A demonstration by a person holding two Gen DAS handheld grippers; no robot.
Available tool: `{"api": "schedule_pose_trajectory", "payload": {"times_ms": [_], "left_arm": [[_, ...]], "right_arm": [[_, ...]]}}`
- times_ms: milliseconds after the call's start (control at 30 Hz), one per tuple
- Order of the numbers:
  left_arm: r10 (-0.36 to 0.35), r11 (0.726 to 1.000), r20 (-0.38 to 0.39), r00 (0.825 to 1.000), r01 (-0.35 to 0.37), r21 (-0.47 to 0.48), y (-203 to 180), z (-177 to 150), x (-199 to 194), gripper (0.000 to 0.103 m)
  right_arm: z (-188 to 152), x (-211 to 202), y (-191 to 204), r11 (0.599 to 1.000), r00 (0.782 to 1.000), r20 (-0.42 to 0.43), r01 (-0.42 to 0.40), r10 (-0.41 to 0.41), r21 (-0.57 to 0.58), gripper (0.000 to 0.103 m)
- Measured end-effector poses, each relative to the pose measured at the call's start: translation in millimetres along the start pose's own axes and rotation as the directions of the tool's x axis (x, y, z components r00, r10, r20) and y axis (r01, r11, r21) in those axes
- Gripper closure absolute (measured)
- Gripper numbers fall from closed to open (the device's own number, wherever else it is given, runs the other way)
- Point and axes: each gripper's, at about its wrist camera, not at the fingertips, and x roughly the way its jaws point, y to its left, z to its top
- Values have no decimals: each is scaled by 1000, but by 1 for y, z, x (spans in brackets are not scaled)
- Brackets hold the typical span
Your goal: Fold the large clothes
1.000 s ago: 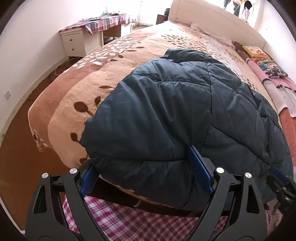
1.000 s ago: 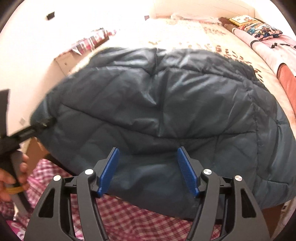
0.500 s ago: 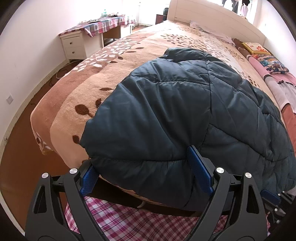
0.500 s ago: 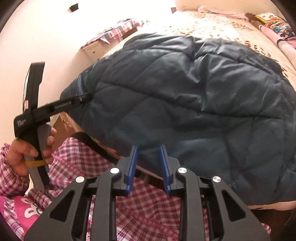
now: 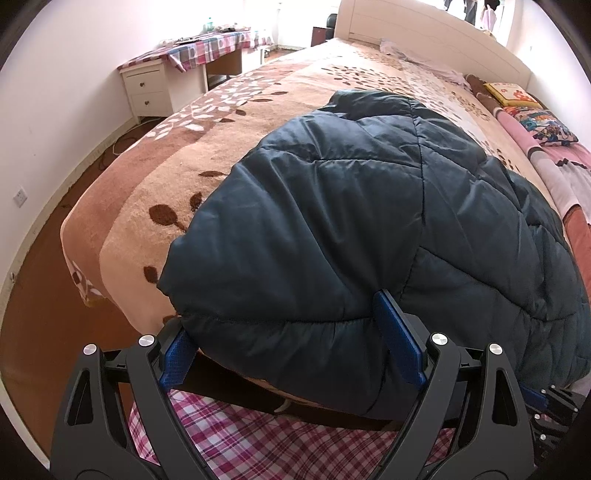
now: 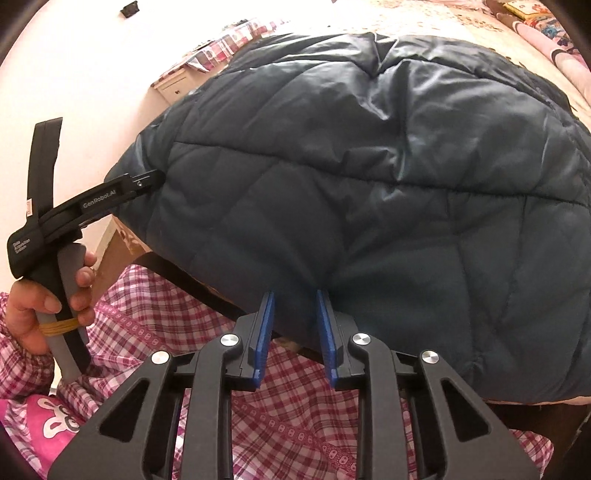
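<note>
Now the right hand-held gripper (image 6: 293, 306) is pinching the near hem of the quilted jacket (image 6: 369, 166), lying across the bed (image 5: 221, 147), its jaws having just been closing. The left hand-held gripper (image 5: 291, 336) is standing wide around the lower-left hem, needing to close before lifting.

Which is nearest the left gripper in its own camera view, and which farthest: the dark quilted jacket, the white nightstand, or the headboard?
1. Dark quilted jacket: its hem lies between the left gripper's open jaws.
2. White nightstand: upper left, beside the bed.
3. Headboard: top, at the bed's far end.
</note>
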Motion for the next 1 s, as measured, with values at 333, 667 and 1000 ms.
{"api": "schedule_pose_trajectory", "payload": {"times_ms": [333, 667, 1000], "left_arm": [[-5, 1000, -6, 1000, 5, -3, 1, 1, 2, 15], [-36, 999, -25, 999, 35, -33, 9, 3, 7, 12], [-113, 987, -58, 992, 106, -119, 23, 3, 17, 8]], "right_arm": [[-1, -13, 0, 1000, 999, 29, -16, 16, -7, 78], [-9, -53, -3, 999, 993, 112, 29, -26, -25, 65], [-9, -55, -14, 999, 992, 120, 45, -48, 26, 61]]}}
